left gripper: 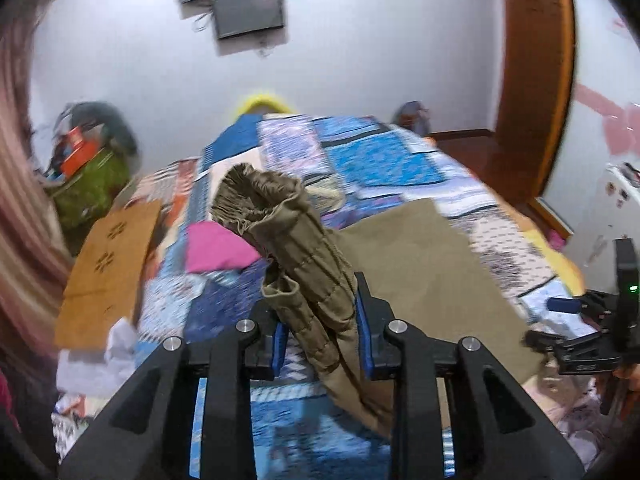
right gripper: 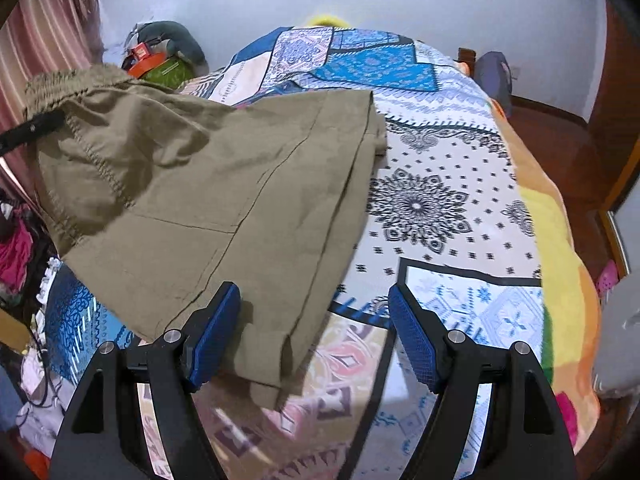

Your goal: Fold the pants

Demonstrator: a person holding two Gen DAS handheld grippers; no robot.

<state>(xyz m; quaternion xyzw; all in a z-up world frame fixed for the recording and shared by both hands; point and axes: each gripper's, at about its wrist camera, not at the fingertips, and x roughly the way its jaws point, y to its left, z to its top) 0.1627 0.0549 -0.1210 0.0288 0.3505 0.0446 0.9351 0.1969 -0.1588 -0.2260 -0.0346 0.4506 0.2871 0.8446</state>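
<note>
- Black linkage arms of the left gripper (left gripper: 322, 332) fill the bottom of its own view, and its blue pads pinch a bunched stretch of the olive pants (left gripper: 288, 236) between them.
- Gathered, ribbed waistband cloth stands up above those pads, lifted clear of the bed; the rest of the pants slopes down to the right and lies flat on the bedspread (left gripper: 368, 160).
- Seen from the right wrist, the right gripper (right gripper: 314, 334) has its jaws spread wide, nothing between the pads.
- Its left pad sits over the near hem of the pants (right gripper: 208, 184); whether it touches the cloth cannot be told. Its right pad hangs over bare bedspread (right gripper: 440, 208).
- From that view the pants spread across the left half of the bed, the waistband raised at upper left, where one black finger of the left gripper (right gripper: 32, 134) shows against the cloth; the leg ends lie toward the middle of the bed.
- The right gripper (left gripper: 580, 344) also shows at the right edge of the left view, low over the bed's edge.
- A patchwork bedspread in blue, white and pink covers the bed, with a yellow and orange blanket (right gripper: 560, 248) along its right side.
- A brown paper bag (left gripper: 108, 264) lies at the left of the bed, a pink cloth (left gripper: 216, 248) just beside it.
- A dark screen (left gripper: 248, 16) hangs on the far wall.
</note>
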